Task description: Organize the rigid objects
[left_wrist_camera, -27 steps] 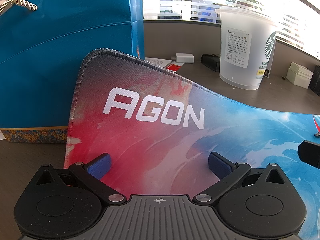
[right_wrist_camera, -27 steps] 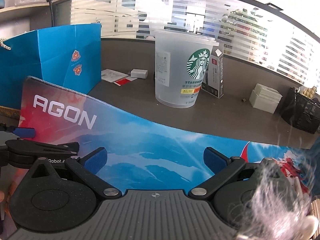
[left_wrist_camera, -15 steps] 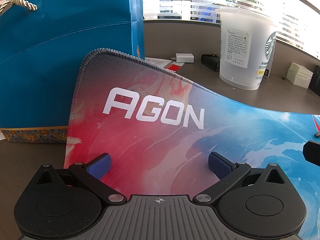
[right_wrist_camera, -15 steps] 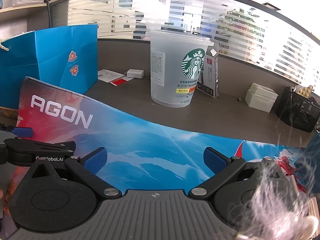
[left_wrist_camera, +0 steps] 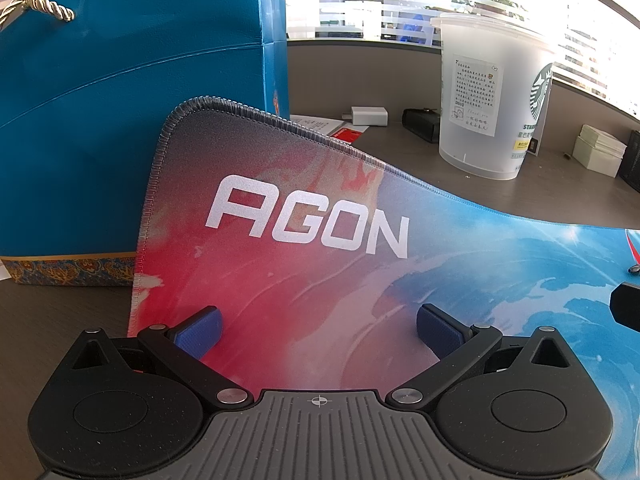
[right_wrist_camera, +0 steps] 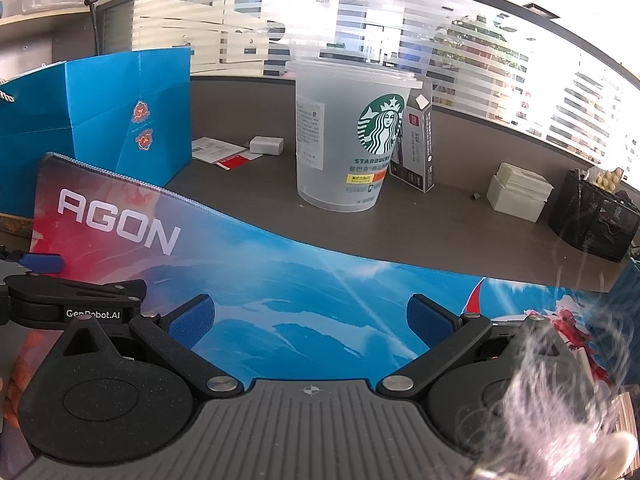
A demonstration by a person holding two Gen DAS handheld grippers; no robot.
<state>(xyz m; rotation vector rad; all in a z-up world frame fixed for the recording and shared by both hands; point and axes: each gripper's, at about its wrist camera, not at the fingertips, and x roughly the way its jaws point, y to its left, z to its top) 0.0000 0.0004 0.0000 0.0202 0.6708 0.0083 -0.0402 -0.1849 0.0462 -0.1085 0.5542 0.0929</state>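
A: From the left wrist, what shows?

B: The left gripper [left_wrist_camera: 318,330] sits with its jaws spread wide and nothing between them, low over the AGON mat [left_wrist_camera: 360,264]. The blue gift bag [left_wrist_camera: 132,120] stands behind the mat's curled corner; the Starbucks cup [left_wrist_camera: 492,104] is well beyond.

A: And the right wrist?

B: The right gripper [right_wrist_camera: 310,322] also gapes empty. The cup [right_wrist_camera: 344,136] stands upright on the desk [right_wrist_camera: 432,228], the white box [right_wrist_camera: 518,192] and mesh holder [right_wrist_camera: 592,216] to its right. Nothing looks sorted yet; the whole job seems to remain.
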